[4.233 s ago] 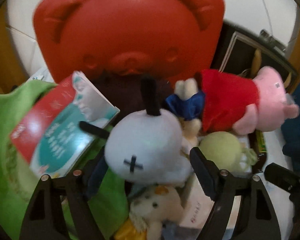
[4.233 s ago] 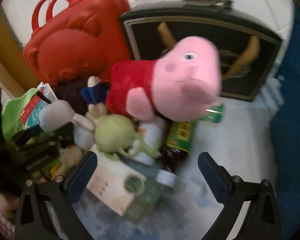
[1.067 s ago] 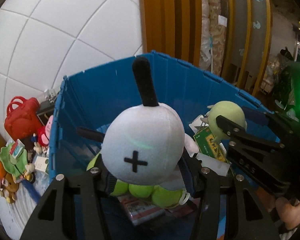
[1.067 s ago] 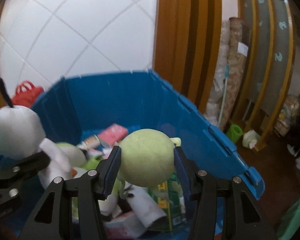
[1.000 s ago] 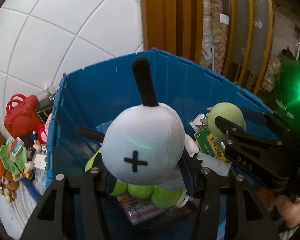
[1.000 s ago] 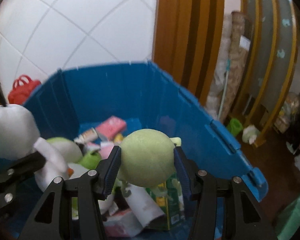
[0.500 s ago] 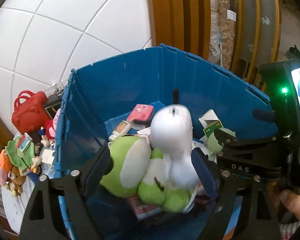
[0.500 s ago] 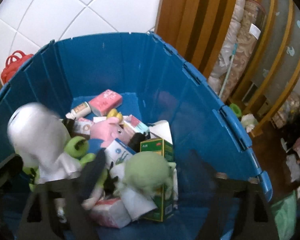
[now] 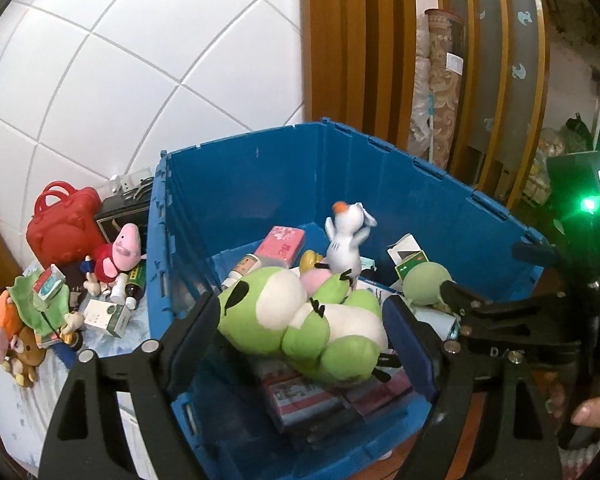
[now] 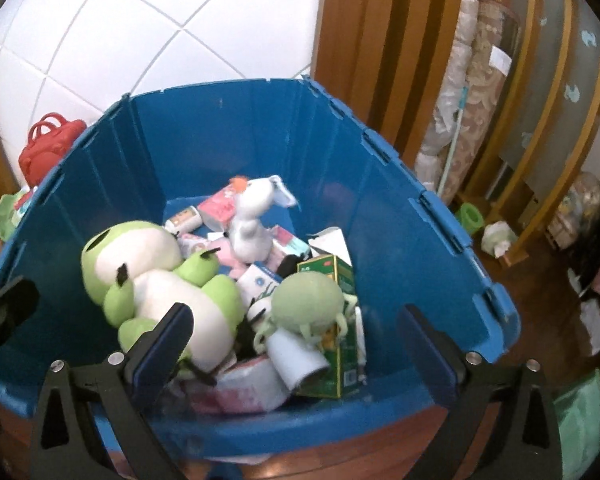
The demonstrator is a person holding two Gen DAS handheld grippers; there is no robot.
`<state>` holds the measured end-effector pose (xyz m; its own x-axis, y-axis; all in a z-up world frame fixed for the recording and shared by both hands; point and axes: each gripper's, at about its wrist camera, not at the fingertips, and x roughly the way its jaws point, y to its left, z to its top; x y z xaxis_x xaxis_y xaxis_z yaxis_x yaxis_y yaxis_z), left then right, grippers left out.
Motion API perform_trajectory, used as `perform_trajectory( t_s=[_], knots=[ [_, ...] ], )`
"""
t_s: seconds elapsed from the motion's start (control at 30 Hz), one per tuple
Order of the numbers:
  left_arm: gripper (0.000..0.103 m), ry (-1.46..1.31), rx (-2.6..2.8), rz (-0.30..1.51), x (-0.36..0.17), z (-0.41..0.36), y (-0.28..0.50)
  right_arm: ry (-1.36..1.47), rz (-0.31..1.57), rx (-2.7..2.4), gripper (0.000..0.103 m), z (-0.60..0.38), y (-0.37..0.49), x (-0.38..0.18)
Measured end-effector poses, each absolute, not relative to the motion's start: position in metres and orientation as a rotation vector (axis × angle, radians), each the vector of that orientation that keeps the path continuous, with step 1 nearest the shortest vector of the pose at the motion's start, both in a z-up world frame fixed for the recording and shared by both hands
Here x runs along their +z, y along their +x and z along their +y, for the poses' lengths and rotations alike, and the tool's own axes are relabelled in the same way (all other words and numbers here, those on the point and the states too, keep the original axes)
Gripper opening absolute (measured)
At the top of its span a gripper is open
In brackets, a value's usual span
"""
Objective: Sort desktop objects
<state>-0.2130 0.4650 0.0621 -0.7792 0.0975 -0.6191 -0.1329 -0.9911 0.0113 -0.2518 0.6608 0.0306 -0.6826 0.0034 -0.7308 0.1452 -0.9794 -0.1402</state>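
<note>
The green frog plush [image 9: 300, 320] covers most of the boxes beneath it in the blue bin [image 9: 260, 168]. Labels on the green box [image 10: 332, 344] are too small to read. The red bag [image 10: 48, 148] sits half hidden behind the bin wall. The person's hand [image 9: 596, 412] is cut by the frame edge.

I'm looking at a lived-in home: white tiled wall [image 9: 100, 60], wooden slatted partition [image 9: 364, 52], rolled patterned carpets [image 10: 476, 92], and a deep blue plastic crate [image 10: 308, 128] of plush toys.
</note>
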Motion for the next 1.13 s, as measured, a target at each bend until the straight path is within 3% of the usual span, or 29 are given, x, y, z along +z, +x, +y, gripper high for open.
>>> perform_trajectory(
  t_s=[0.17,1.13],
  knots=[
    [0.083,-0.982,2.868,0.075,0.061,0.462,-0.204,1.201,0.428,-2.86,0.103,0.65,-0.241,0.031],
    [0.083,-0.952,2.885,0.075,0.07,0.458,-0.181,1.146,0.327,-2.879,0.103,0.654,-0.217,0.043]
  ],
)
